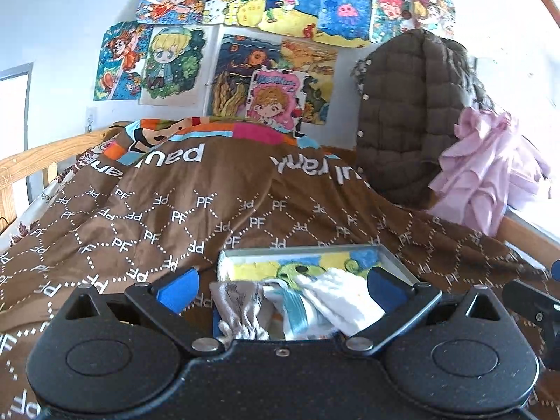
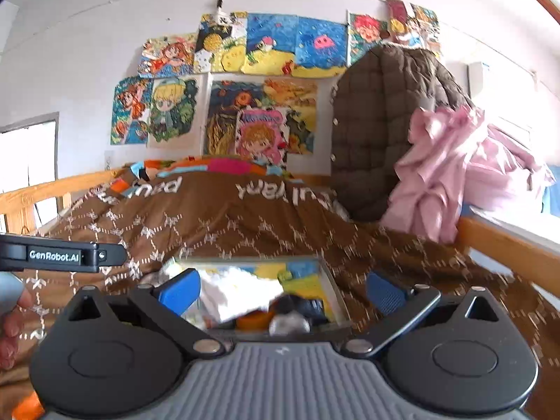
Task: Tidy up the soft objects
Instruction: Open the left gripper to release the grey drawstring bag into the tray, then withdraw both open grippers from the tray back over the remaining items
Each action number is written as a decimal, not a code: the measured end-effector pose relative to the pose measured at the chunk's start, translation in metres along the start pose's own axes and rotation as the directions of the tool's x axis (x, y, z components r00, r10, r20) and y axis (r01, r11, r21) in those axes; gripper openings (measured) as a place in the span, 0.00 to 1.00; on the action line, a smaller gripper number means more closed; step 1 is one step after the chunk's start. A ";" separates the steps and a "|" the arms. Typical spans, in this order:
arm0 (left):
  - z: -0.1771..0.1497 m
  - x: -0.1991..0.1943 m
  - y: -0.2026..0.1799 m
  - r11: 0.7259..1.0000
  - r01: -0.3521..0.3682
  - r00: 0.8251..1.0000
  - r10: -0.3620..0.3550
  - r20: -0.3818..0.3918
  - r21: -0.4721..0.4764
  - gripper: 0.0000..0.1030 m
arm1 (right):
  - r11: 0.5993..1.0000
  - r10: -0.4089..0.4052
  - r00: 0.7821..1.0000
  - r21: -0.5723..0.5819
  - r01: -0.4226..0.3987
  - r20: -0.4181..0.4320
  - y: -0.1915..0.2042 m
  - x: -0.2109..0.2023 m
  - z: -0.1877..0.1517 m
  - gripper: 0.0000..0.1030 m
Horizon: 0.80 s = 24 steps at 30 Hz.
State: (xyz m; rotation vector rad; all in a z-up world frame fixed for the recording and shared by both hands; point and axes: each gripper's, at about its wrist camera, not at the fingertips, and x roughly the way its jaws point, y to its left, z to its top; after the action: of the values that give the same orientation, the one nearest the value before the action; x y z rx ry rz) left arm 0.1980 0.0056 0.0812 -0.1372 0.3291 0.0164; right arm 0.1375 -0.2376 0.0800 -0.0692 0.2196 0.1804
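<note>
A shallow box [image 1: 395, 260] with a colourful drawing on its bottom lies on the brown quilt [image 1: 147, 217]. Inside it are soft items: a grey cloth [image 1: 238, 301], a white and teal piece [image 1: 297, 311] and a white cloth [image 1: 346, 297]. My left gripper [image 1: 281, 287] hovers just in front of the box, jaws wide open, nothing between the blue pads [image 1: 178, 288]. In the right wrist view the same box [image 2: 329, 283] holds a white cloth [image 2: 238, 295] and some dark and orange items [image 2: 280, 311]. My right gripper [image 2: 283, 288] is also open and empty.
A brown quilted jacket [image 1: 402, 119] and a pink ruffled garment [image 1: 486, 168] hang at the bed's right. Wooden bed rails [image 1: 42, 150] run along the left and right [image 2: 504, 245]. Drawings [image 1: 245, 35] cover the wall. The left gripper's arm [image 2: 63, 255] and a hand [image 2: 10, 318] show at left.
</note>
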 end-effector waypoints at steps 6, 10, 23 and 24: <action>-0.041 -0.026 -0.013 0.998 0.019 0.999 -0.016 -0.048 0.053 0.99 | 0.998 -0.033 0.998 0.044 0.035 -0.060 -0.007 -0.028 -0.029 1.00; -0.066 -0.040 -0.020 0.997 0.031 0.996 -0.025 -0.083 0.074 0.99 | 0.994 -0.058 0.994 0.082 0.066 -0.098 -0.014 -0.040 -0.041 1.00; -0.101 -0.062 -0.038 0.989 0.084 0.987 -0.066 -0.144 0.123 0.99 | 0.992 -0.066 0.980 0.091 0.084 -0.188 -0.017 -0.049 -0.070 1.00; -0.104 -0.062 -0.039 0.988 0.088 0.986 -0.069 -0.149 0.129 0.99 | 0.992 -0.066 0.977 0.090 0.085 -0.201 -0.018 -0.047 -0.072 1.00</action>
State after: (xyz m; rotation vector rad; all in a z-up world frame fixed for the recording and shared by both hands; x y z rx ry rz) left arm 0.1075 -0.0466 0.0088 -0.0168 0.4676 -0.0943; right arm 0.0804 -0.2692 0.0211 0.0022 0.4228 0.0862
